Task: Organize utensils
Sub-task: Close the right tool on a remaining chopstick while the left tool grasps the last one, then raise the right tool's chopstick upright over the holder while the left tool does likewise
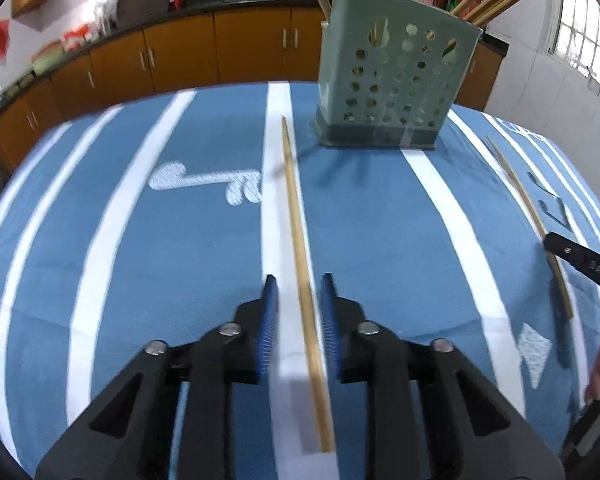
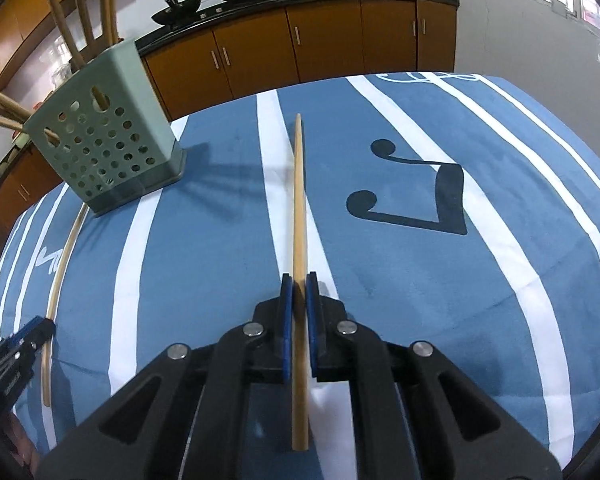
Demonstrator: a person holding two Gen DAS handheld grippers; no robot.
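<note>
On the bench, the left gripper's jaws straddle one chopstick without touching; the right gripper's jaws clamp another chopstick.

Blue tablecloth striped white lengthwise; white motif stitched at 10 o'clock, black music note printed at 2 o'clock. Pale green holder dotted with round holes, base darker. Tan chopsticks. Black grippers, blue pads. Orange-brown cabinets.
</note>
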